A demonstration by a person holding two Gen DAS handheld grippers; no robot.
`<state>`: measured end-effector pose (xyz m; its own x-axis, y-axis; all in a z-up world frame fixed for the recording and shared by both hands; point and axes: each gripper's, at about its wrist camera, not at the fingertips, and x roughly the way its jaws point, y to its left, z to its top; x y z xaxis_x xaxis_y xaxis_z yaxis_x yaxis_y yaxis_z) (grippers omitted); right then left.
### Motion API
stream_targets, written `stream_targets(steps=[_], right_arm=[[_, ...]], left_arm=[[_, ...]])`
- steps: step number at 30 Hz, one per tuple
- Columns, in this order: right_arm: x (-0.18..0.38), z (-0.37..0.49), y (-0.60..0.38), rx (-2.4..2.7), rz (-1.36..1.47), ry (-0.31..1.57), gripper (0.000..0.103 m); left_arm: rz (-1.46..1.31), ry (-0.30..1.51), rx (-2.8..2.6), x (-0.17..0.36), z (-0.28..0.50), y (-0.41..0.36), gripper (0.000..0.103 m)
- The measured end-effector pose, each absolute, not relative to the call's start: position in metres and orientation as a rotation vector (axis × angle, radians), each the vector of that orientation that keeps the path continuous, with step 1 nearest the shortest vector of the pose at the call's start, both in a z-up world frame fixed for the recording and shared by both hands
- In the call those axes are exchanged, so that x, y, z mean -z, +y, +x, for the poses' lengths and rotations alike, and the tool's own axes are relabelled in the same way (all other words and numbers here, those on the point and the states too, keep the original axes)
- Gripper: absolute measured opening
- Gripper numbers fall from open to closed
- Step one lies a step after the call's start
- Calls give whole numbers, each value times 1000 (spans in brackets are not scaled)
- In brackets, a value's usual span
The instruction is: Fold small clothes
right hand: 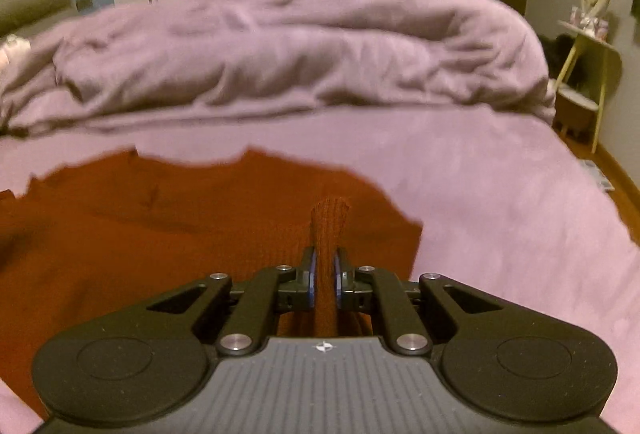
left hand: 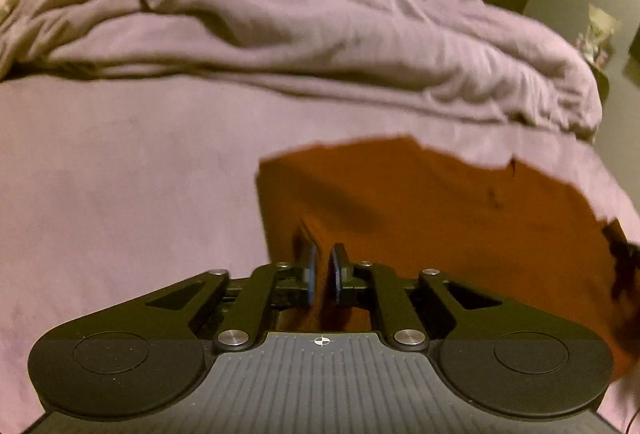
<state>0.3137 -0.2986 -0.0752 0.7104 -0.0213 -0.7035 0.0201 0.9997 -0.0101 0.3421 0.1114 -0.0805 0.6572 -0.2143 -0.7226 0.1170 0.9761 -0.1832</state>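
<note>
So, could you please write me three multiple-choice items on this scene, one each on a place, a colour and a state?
1. Where does the garment lie? A. On the floor. B. On the bed sheet, in front of the bunched duvet. C. In a wardrobe.
2. What colour is the garment? A. Blue. B. White. C. Rust-orange.
3. How do the right tongs stand? A. Shut on a raised fold of the garment. B. Wide open. C. Holding a pillow.
Answers: 1 B, it spreads over the lilac sheet; 2 C, its knit shows rust-orange; 3 A, a ridge of knit stands pinched between the pads.
</note>
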Motion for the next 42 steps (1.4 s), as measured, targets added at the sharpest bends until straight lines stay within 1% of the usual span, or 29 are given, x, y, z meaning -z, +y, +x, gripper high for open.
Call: stream_targets(steps=[1, 2, 3, 4, 6, 7, 8, 9, 10, 11, 12, 14, 15, 16, 19, 24, 27, 30, 33, 35, 39, 42], right_arm=[[78, 313, -299, 10, 7, 786, 9], [81, 312, -300, 2, 15, 788, 11], [84, 313, -301, 1, 15, 796, 14], [86, 314, -302, -2, 15, 801, 14], [91, 317, -304, -3, 11, 818, 14], [92, 318, -304, -1, 14, 825, 14], [89, 317, -305, -1, 28, 824, 14], [87, 316, -307, -13, 50, 817, 14], [84, 314, -307, -23, 60, 815, 14], [84, 312, -307, -27, 64, 820, 14], [87, 313, -306, -29, 61, 831, 14], [90, 314, -303, -37, 49, 841, 14], [90, 314, -302, -42, 46, 839, 13], [89, 313, -300, -46, 35, 837, 10], [83, 308, -293, -41, -20, 804, 7], [49, 298, -285, -28, -105, 669, 7], [28, 309, -281, 8, -156, 581, 7], [18, 338, -279, 66, -179, 552, 7], [22, 374, -276, 118, -196, 546, 7], [35, 397, -274, 149, -199, 564, 7], [77, 424, -272, 185, -214, 641, 7], [106, 430, -273, 194, -229, 704, 8]], left_arm=[[-112, 829, 181, 85, 339, 112, 40], [-105, 823, 173, 88, 338, 113, 49], [-106, 821, 161, 91, 338, 114, 52], [-115, 834, 156, 94, 340, 116, 48], [-138, 862, 157, 97, 343, 116, 44], [-150, 863, 167, 95, 343, 116, 44], [-164, 855, 194, 93, 342, 116, 46], [-165, 854, 215, 93, 340, 115, 51], [-153, 856, 232, 92, 340, 113, 51], [-140, 857, 237, 93, 340, 111, 50], [-127, 864, 234, 95, 341, 108, 47], [-109, 880, 230, 100, 342, 103, 20], [-104, 884, 228, 102, 343, 101, 10], [-95, 880, 219, 102, 343, 100, 10], [-65, 835, 207, 93, 337, 98, 9], [-80, 692, 212, 42, 329, 110, 9], [-46, 592, 172, 12, 341, 112, 9], [-13, 546, 121, 2, 368, 100, 9], [46, 509, 81, 10, 396, 79, 9], [67, 521, 62, 25, 412, 67, 9], [96, 574, -21, 73, 433, 51, 10], [117, 631, -51, 109, 435, 50, 15]])
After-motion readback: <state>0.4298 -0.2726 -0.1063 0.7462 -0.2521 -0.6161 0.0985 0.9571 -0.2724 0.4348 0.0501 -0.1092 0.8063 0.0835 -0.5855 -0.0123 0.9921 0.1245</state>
